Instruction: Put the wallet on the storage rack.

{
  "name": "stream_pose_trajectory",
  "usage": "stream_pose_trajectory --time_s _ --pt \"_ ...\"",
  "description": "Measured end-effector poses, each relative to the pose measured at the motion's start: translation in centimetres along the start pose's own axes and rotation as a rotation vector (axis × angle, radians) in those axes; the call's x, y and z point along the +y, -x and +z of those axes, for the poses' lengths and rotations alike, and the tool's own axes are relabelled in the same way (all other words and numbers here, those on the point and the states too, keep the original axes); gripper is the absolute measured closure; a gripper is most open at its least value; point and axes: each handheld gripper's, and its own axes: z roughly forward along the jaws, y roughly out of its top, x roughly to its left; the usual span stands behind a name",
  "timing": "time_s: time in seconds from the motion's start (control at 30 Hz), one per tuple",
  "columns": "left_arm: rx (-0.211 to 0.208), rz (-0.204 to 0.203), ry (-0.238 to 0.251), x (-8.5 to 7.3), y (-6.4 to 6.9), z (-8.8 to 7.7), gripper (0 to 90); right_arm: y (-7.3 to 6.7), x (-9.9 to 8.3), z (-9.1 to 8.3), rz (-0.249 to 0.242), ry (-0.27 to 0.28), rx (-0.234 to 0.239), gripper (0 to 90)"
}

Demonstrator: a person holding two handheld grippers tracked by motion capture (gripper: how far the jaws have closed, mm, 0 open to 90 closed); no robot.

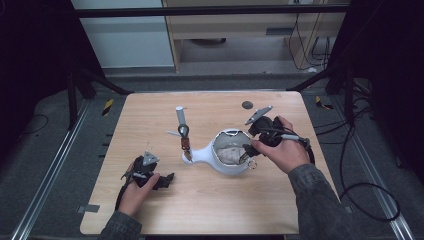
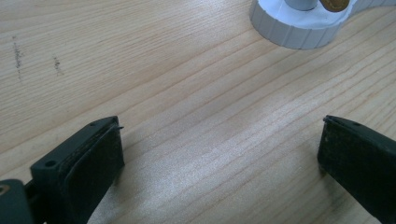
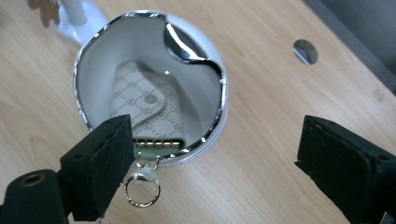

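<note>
My right tool [image 1: 252,145] hangs at the right rim of the white egg-shaped bowl [image 1: 225,167] in the middle of the high view, its jaws standing wide with nothing pressed between them. In the right gripper view the patterned cream pouch [image 3: 142,105] lies inside the bowl, in the upper left of the frame, while its gold chain and key ring [image 3: 141,191] spill over the chrome rim [image 3: 219,107] just beside my left jaw. So I judge the pouch is already placed in the bowl and let go; what seems left is tucking the dangling ring inside, if that is wanted, and drawing the right tool clear. My left tool [image 1: 165,179] rests on the tabletop [image 1: 210,210] at the lower left of the high view, well apart from the bowl, jaws spread wide over bare wood. The white stand base [image 2: 294,25] sits at the top of the left gripper view, with its upright post [image 1: 180,117] left of the bowl.
</note>
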Motion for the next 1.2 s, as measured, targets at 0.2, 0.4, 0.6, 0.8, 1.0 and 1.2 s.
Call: stream_pose_trajectory --time_s 0.2,0.4,0.6,0.8,1.0,1.2 --pt "0.0 -0.001 0.0 0.0 0.0 0.0 0.0 0.4 -1.0 -0.8 0.031 0.064 -0.018 11.1" --pt "0.0 0.0 0.0 0.0 0.0 0.0 0.0 1.1 -2.8 -1.0 0.071 0.109 -0.039 12.4" --pt "-0.001 -0.001 0.0 0.0 0.0 0.0 0.0 1.8 -4.8 -0.7 0.129 0.12 -0.031 12.2" --pt "-0.001 -0.001 -0.001 0.0 0.0 0.0 0.0 2.3 -6.3 -0.6 0.191 0.137 -0.023 10.6" --pt "0.0 -0.001 0.0 0.0 0.0 0.0 0.0 2.9 -7.7 -0.3 0.239 0.136 -0.027 8.6" --pt "0.0 0.0 -0.003 0.0 0.0 0.0 0.0 3.2 -9.2 0.2 0.275 0.133 -0.03 7.5"
